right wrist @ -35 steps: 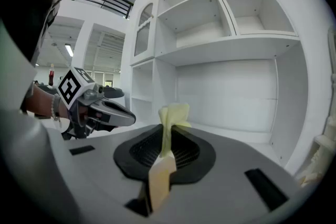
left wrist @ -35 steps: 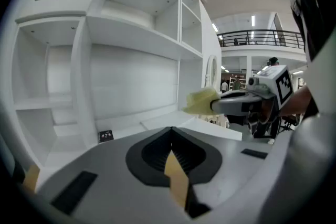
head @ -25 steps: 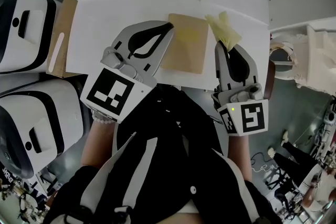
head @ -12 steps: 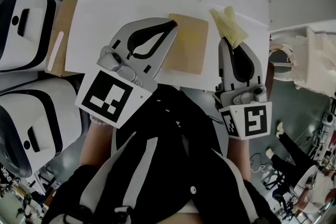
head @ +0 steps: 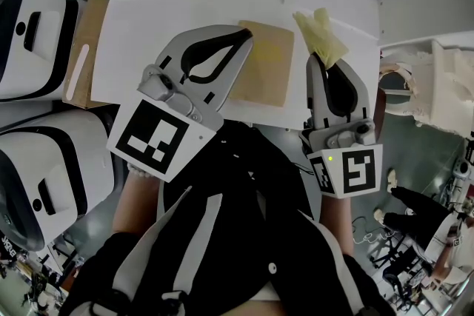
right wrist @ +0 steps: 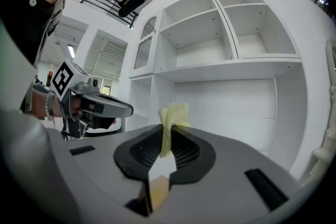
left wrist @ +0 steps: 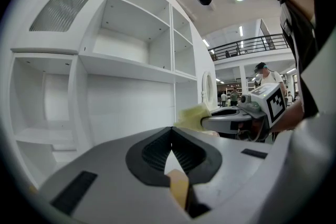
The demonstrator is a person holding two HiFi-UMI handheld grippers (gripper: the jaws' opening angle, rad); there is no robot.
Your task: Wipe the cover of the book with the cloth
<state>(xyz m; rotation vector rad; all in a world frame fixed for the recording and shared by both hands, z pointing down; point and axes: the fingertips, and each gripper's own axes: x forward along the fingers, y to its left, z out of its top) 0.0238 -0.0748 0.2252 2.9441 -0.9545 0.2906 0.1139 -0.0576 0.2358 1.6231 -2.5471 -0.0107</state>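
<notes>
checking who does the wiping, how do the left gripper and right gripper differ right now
The right gripper is shut on the yellow cloth; the left gripper is shut on nothing. In the head view the left gripper's tip overlaps the left edge of the tan book, while the right gripper sits off the book's right side. Both have their jaws together and point away from the person, toward the white shelves.

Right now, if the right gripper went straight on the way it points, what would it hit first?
Probably the white cabinet's back panel; depth unclear. The right gripper, shut on the cloth, points right of the book.
</notes>
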